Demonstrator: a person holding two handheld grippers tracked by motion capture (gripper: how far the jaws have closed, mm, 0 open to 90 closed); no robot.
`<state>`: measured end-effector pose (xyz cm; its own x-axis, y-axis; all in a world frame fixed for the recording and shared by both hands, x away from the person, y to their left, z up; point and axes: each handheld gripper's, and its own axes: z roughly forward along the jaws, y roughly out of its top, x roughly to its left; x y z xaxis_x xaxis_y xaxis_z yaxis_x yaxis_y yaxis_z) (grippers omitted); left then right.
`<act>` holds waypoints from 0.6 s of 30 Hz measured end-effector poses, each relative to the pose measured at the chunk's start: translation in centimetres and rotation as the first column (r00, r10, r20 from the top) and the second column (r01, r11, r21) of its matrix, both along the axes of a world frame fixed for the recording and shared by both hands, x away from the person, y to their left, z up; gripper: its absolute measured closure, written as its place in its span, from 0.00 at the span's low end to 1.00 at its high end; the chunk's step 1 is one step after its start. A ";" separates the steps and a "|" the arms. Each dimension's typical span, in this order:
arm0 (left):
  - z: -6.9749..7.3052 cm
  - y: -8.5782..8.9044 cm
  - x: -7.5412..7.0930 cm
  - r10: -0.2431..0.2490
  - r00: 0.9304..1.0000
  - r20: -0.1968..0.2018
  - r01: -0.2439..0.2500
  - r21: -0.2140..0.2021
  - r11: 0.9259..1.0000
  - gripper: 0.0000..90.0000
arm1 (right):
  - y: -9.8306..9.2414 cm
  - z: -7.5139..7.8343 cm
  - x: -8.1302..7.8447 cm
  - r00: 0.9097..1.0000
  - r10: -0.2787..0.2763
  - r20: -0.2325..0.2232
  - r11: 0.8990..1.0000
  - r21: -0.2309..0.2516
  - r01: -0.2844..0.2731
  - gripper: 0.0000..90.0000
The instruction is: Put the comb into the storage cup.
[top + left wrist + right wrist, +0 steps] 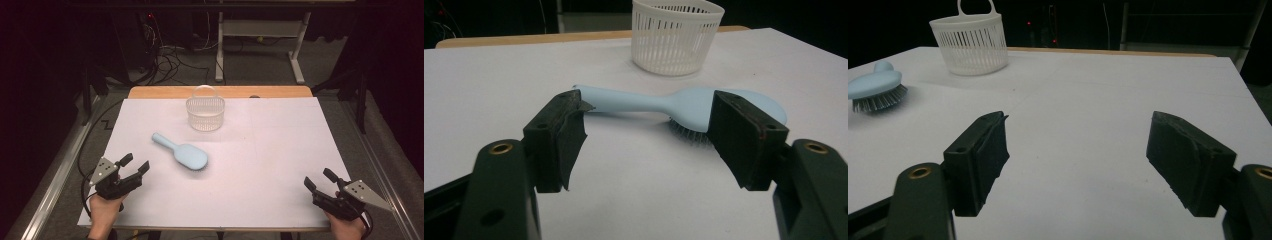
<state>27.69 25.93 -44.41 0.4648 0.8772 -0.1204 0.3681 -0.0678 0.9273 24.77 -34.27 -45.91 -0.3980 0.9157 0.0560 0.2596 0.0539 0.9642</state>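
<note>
Hairbrush (184, 153) lies bristles-down on the counter (280, 165), untouched; the basket (205, 113) stands empty. Left gripper (136, 165) and right gripper (318, 179) fingers spread, grasping nothing.

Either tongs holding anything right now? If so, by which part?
Nothing held. Left tongs and right tongs are open; the blue hairbrush lies free on the table.

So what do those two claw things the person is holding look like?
Both are black. The left gripper and right gripper each have two chunky jaws with flat black pads, brass-coloured rivets, a grey three-cornered plate with dots, and a black cable behind.
</note>
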 end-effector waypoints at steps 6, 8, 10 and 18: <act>0.0 -0.6 0.3 -0.014 1.000 -0.004 0.014 0.014 1.000 0.35 | 0.0 0.0 0.0 1.000 0.002 -0.001 1.000 0.002 -0.002 0.28; 0.0 -0.7 0.5 -0.015 1.000 -0.004 0.015 0.013 1.000 0.35 | 0.0 0.0 0.0 1.000 0.001 -0.001 1.000 0.003 -0.001 0.28; 0.0 -0.8 0.6 -0.016 1.000 -0.002 0.016 0.010 1.000 0.35 | 0.0 0.0 0.0 1.000 0.001 -0.001 1.000 0.004 -0.001 0.28; 0.2 -1.2 1.1 -0.022 1.000 -0.005 0.022 0.006 1.000 0.35 | 0.0 0.0 0.0 1.000 0.000 -0.003 1.000 0.004 0.000 0.28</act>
